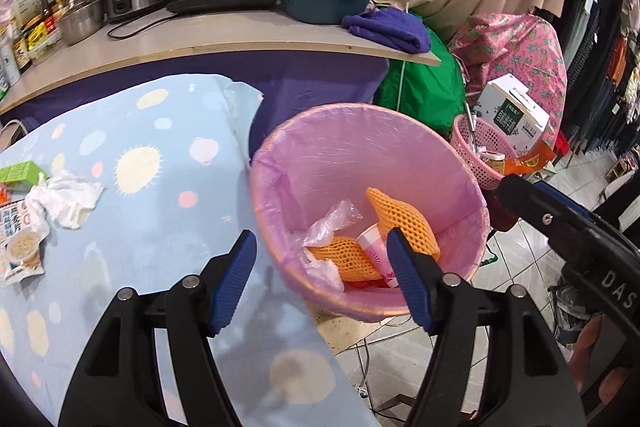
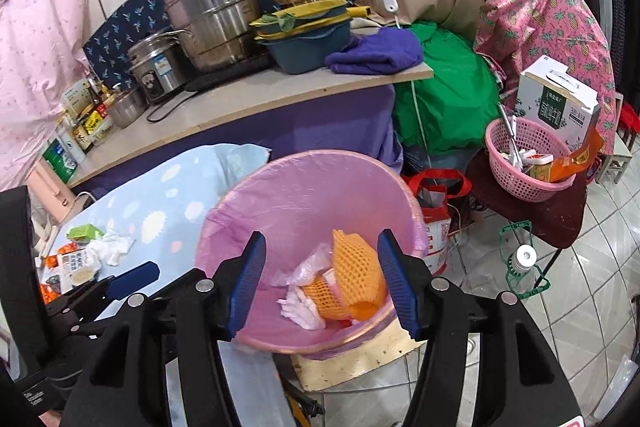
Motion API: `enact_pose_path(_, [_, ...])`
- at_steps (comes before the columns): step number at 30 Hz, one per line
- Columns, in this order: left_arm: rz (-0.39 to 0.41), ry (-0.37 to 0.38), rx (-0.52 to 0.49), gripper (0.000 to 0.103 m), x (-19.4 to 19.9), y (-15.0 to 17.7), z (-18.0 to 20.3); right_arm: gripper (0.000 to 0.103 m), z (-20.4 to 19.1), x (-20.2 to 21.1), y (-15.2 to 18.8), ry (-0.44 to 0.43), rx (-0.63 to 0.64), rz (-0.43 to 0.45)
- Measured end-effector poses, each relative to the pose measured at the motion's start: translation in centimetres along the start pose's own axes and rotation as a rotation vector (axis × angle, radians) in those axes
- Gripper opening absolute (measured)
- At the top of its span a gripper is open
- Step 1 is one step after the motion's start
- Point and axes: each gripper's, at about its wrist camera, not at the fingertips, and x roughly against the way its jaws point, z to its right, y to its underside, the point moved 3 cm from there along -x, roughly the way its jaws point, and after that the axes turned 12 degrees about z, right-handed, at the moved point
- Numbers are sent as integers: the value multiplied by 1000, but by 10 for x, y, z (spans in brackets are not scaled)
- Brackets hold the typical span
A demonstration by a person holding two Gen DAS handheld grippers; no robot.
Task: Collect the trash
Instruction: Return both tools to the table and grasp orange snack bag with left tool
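The white letters "DAS" are printed on the black body of the right tool (image 1: pixel 520 195); other labels are too blurred to be read.

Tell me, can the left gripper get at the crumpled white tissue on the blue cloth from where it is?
Probably yes. The left gripper is open and empty, and the crumpled white tissue lies uncovered on the blue cloth, with nothing between them.

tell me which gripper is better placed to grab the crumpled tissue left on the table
Left. The left gripper, open and empty, sits over the table's edge with the crumpled tissue on its side. The right gripper, also open, hangs over the pink bin, farther away.
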Motion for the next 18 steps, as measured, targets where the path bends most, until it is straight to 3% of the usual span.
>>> enact_pose_path(11, [37,-129,80,65,64,14,-68,58,-82,22,14,-133,68,-14])
enact_pose_path(18, [26,-240,202,65,104,42,-147,61,-144,26,34,-220,124,-46])
